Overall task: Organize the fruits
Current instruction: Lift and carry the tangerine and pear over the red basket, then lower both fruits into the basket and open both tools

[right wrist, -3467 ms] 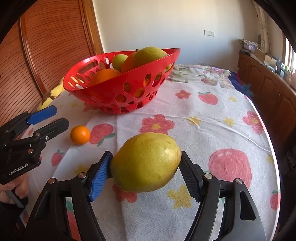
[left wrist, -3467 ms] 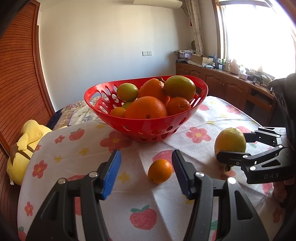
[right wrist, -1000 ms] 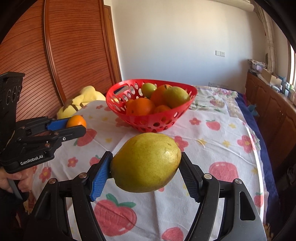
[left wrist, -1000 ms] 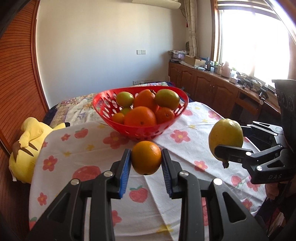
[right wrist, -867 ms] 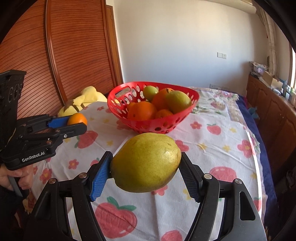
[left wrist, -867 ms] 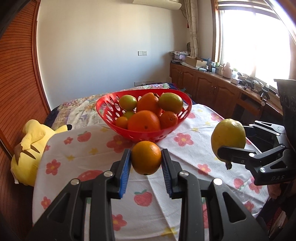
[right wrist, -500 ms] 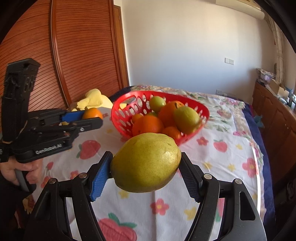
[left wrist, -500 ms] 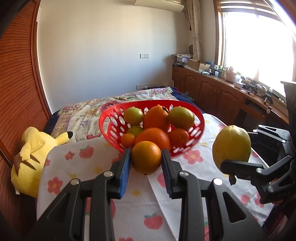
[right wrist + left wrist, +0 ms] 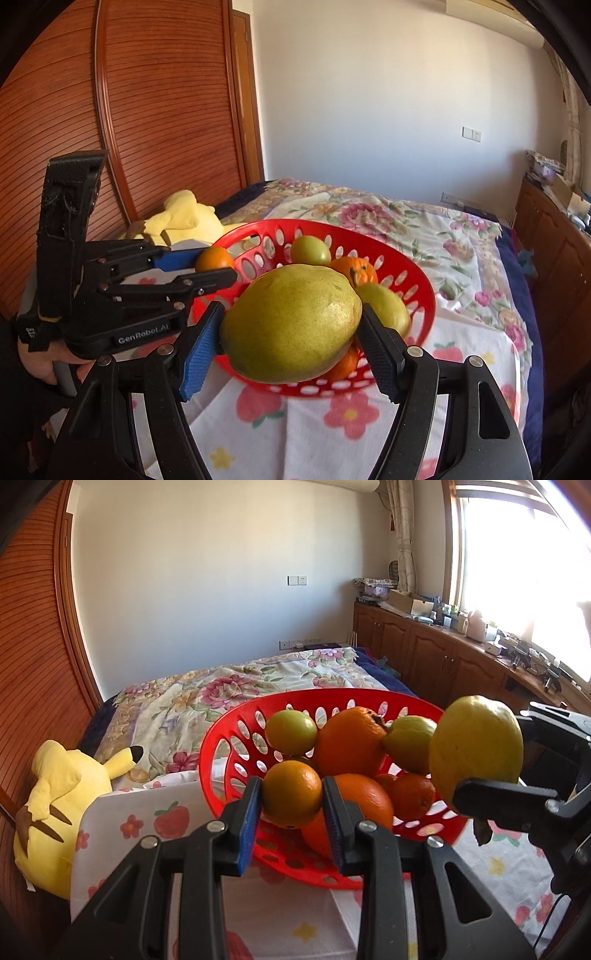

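My left gripper [image 9: 291, 805] is shut on a small orange [image 9: 292, 793], held over the near left rim of the red perforated basket [image 9: 236, 738]. The basket holds several oranges and green-yellow fruits. My right gripper [image 9: 290, 332] is shut on a large yellow-green pear [image 9: 291, 325], held above the near edge of the basket [image 9: 417, 295]. In the left wrist view the pear [image 9: 476, 749] hangs at the right, just by the basket's right rim. In the right wrist view the left gripper [image 9: 218, 266] with its small orange [image 9: 214, 258] reaches in from the left.
The basket stands on a table under a white cloth with strawberry and flower prints [image 9: 129, 827]. A yellow plush toy [image 9: 62, 786] lies at the left by the wooden panel wall. A floral bedspread [image 9: 229, 694] lies behind; wooden cabinets [image 9: 443, 657] line the right wall.
Both grippers have moved forward with their fruit and now hang at the basket's rim. The basket looms much larger in both views. Neither grip has changed.
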Available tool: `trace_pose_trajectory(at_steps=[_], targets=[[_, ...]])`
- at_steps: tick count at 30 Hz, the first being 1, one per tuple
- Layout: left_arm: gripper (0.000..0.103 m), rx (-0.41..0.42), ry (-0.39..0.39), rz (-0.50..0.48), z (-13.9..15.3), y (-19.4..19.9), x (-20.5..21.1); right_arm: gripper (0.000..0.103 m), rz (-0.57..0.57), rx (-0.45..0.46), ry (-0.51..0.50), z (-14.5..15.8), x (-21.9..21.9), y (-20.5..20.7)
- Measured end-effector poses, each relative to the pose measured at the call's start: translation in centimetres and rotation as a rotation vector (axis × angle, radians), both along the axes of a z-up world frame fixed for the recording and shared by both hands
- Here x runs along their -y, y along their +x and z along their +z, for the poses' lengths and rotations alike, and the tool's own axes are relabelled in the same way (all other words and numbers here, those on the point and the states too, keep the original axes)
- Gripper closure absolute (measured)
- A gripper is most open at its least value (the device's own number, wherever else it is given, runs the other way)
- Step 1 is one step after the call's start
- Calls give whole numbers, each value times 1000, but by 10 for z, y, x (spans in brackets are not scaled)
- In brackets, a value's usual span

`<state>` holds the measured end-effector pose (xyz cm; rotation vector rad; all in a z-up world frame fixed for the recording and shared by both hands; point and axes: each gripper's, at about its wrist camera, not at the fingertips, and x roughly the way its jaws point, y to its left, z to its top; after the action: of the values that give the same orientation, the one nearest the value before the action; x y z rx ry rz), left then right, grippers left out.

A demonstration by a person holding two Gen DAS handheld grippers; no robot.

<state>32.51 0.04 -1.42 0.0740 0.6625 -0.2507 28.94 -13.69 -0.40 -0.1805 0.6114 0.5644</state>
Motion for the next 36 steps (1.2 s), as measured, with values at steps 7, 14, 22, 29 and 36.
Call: trace_pose_trajectory(at_steps=[7,14,22,29,36], targets=[[71,-12,-5,-4,-11,15,-1,29,13,-16,-8,-10,-8,24],[66,12,-35,11,-3,17,-13,29,22,-33,-16,-18,-17,42],[61,40,-49,62,5,10,-42,29,31,-65,-11,-23,-32,61],[60,46,-55,95,3,5,-64,29,36,-84,-58,-32,-54,71],[60,43,-50,104,-1,-3,-68,29,31,-88,-101,-37,-68,75]])
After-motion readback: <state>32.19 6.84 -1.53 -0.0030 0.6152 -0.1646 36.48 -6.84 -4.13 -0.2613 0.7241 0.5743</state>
